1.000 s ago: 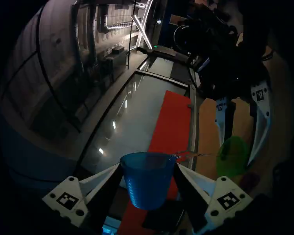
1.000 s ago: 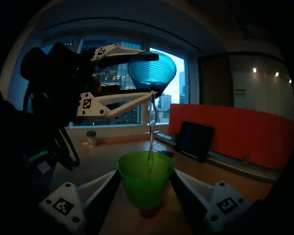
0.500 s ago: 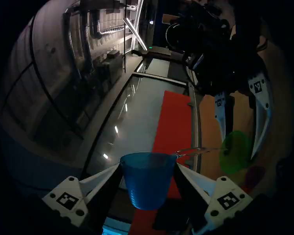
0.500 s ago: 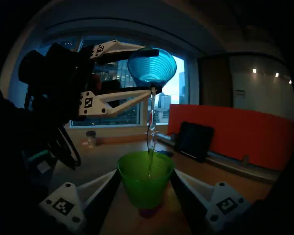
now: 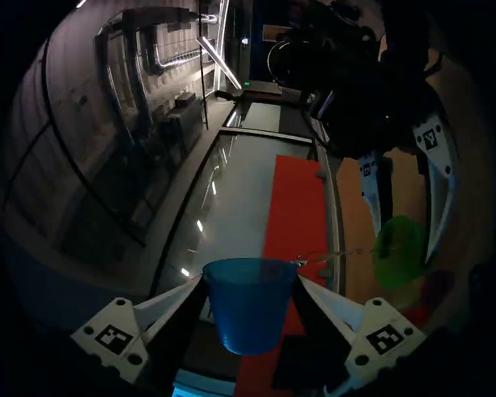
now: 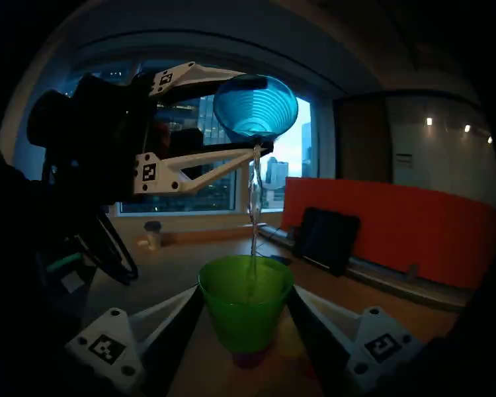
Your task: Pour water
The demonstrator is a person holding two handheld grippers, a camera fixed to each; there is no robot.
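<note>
Pressure from the left claw [image 5: 249, 284] is applied to both sides of a translucent blue cup [image 5: 249, 311], seen at the bottom centre of the left gripper view. From the cup's right rim a thin stream of water [image 5: 327, 255] is drawn across to the right, where a green cup [image 5: 399, 251] is clasped between the fingers of the right claw [image 5: 407, 253] over the orange-brown table [image 5: 354, 218]. In the right gripper view the left claw [image 6: 254, 112] is found at the upper left, in front of a window [image 6: 202, 192], with the blue cup [image 6: 256, 106] tipped on its side so that its mouth is turned toward the camera. A small pale cup [image 6: 153, 233] is seen by the window ledge below, well apart from the pouring. Right of that, the water [image 6: 253, 212] is seen falling from the blue cup's lower rim straight into the open mouth of the green cup [image 6: 246, 311], which is gripped upright at the bottom centre by the right claw [image 6: 245, 291], both fingers pressed to its walls. Whether its base is touching the table [image 6: 182, 264] cannot be told. Further right, a dark flat panel [image 6: 327, 238] is seen just in front of a red partition [image 6: 413, 225] along the table's far edge.
</note>
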